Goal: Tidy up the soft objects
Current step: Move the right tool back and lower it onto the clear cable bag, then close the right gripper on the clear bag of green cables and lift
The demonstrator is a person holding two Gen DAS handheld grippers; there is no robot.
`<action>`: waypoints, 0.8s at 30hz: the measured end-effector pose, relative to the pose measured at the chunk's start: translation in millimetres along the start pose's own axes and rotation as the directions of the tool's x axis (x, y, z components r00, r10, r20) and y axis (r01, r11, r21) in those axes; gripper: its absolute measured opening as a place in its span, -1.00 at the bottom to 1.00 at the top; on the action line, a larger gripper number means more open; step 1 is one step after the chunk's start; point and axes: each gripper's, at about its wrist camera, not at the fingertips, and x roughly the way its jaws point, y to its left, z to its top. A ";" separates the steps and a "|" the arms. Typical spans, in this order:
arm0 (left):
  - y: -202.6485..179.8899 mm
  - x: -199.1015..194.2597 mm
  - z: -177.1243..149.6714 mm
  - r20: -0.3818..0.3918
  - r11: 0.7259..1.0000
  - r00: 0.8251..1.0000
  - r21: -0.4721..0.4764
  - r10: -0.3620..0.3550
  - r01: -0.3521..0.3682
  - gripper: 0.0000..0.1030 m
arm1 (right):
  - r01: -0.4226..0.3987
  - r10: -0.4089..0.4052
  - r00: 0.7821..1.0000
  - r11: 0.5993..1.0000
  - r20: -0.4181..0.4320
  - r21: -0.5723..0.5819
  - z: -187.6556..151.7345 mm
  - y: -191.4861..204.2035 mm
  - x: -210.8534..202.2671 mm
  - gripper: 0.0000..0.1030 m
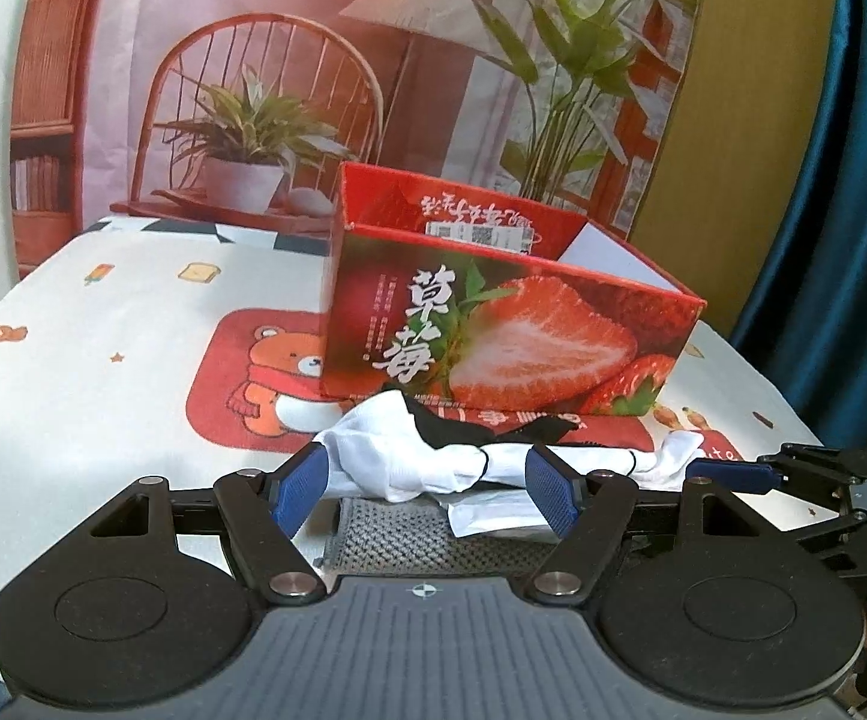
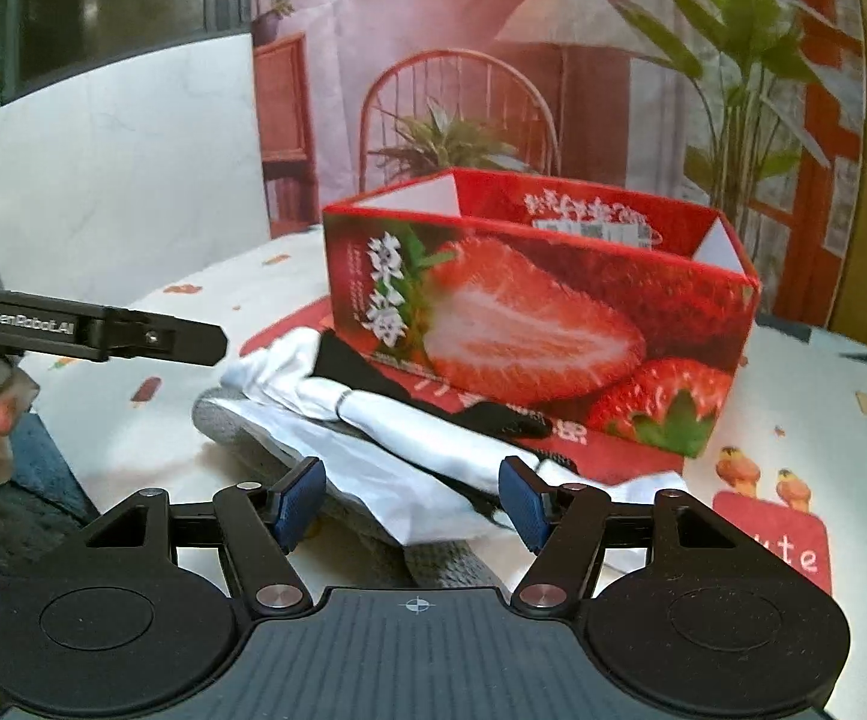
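**A:** Knit and thin cotton, all of it limp. White sock (image 1: pixel 397 456) lies right ahead of the left gripper (image 1: pixel 427 495), partly between its blue pads (image 1: pixel 298 489). Black sock (image 1: pixel 463 426) is draped over its far side, grey knit piece (image 1: pixel 397 540) underneath, closest to the gripper. Strawberry box (image 1: pixel 505 324) stands just beyond the pile, open top up.

**B:** Gripper states?

**A:** Left: jaws stand wide, cloth between them, but the pads aren't pressing. Nothing held. Right gripper (image 2: pixel 412 510): also spread, roughly half way, white fabric (image 2: pixel 385 468) under and between the pads, not pinched that I can see.

**B:** Handling?

**A:** My guess: light, floppy, no stiffness, will sag and trail off whichever end isn't held. Not fragile. Smooth white fabric could slide out of a shallow pinch; the grey knit should bite better. I'd take the white sock at the bunched middle, where there's thickness to clamp.

**B:** Orientation?

**A:** In the left wrist view the white sock's long axis runs across the gripper, side to side, one end trailing off toward the right gripper (image 1: pixel 733 471). In the right wrist view the pile runs diagonally, far-left to near-right, along the box front (image 2: pixel 529 330). Toe versus cuff: can't tell, too crumpled.
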 end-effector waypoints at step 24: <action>-1.2 7.5 -3.4 -0.038 1.000 0.999 -0.011 0.010 -0.010 0.45 | -0.044 0.044 0.999 0.999 0.001 0.012 -11.2 -12.6 13.9 -0.46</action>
